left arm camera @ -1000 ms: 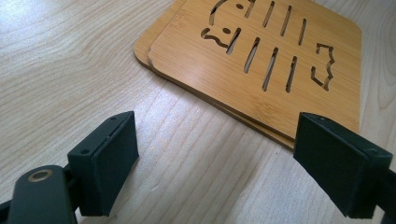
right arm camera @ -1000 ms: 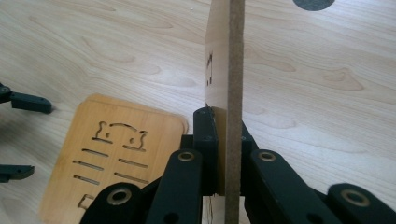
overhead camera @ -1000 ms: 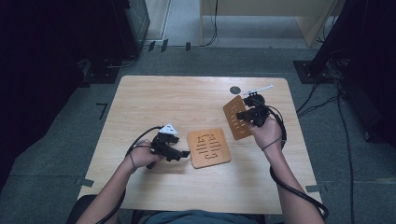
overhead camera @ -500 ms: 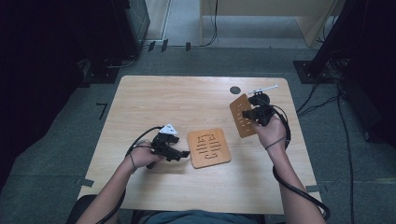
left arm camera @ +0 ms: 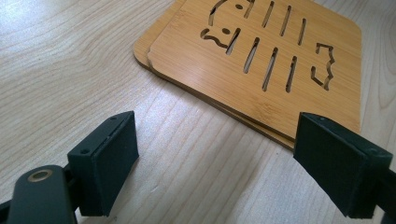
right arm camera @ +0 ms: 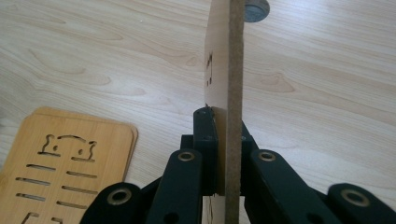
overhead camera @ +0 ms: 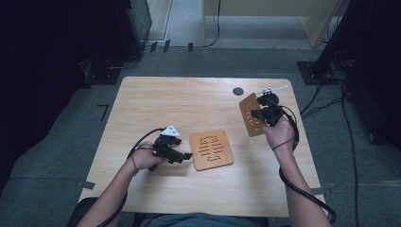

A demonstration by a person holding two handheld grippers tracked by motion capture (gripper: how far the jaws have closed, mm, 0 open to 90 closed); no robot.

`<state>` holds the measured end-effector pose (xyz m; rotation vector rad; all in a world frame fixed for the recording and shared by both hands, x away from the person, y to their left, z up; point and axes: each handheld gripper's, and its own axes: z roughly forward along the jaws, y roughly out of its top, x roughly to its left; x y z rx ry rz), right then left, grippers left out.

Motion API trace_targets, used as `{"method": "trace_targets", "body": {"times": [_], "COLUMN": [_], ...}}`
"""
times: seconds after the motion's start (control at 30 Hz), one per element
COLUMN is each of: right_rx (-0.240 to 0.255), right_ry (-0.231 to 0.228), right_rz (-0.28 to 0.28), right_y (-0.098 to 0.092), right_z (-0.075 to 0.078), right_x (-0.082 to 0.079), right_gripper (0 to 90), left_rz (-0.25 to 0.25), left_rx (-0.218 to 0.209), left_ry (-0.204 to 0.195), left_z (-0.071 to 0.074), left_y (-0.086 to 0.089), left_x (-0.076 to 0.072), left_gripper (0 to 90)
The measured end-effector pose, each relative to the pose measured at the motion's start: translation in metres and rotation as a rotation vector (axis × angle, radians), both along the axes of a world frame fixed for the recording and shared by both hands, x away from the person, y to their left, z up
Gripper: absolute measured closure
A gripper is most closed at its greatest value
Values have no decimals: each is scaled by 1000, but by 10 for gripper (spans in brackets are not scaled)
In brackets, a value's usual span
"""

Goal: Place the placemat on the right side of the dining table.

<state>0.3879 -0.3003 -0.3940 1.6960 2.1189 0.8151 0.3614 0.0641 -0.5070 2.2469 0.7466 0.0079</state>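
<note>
A stack of two wooden cut-out boards [overhead camera: 212,150] lies flat at the table's middle, also seen as the stack [left arm camera: 261,60] and the stack [right arm camera: 70,158]. My left gripper [overhead camera: 187,156] rests on the table just left of it, and the left gripper [left arm camera: 215,154] is open with its jaws wide apart, short of the stack's near corner. My right gripper [overhead camera: 259,114] is raised at the right. The right gripper [right arm camera: 224,154] is shut on a third wooden board [right arm camera: 229,70], which stands on edge. That board [overhead camera: 249,116] faces left.
A small dark round disc [overhead camera: 238,91] sits in the tabletop near the far right, just beyond the held board, and shows again as the disc [right arm camera: 256,10]. The table [overhead camera: 156,101] is bare light wood. Cables trail from both grippers off the near edge.
The right gripper has carried the held board slightly to the right, away from the stack. The left gripper and the stack have stayed put.
</note>
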Motion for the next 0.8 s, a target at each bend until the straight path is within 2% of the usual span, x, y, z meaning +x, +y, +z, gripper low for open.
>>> {"method": "trace_targets", "body": {"times": [0.1,0.4,0.53,0.8], "right_rx": [-14,-11,-10,-21], "right_ry": [-4,-14,-50,-49], "right_rz": [-11,-45,-51,-86], "right_y": [-3,-15,-19,-30], "right_z": [1,0,0,-3], "right_x": [0,2,2,5], "right_gripper": [876,876,876,876], "left_rz": [-1,-2,-2,-2], "left_rx": [0,-2,-2,-3], "left_ry": [-2,-2,-3,-5], "left_z": [0,0,0,-1], "left_y": [0,0,0,0], "left_x": [0,0,0,0], "left_gripper": [130,130,130,129]}}
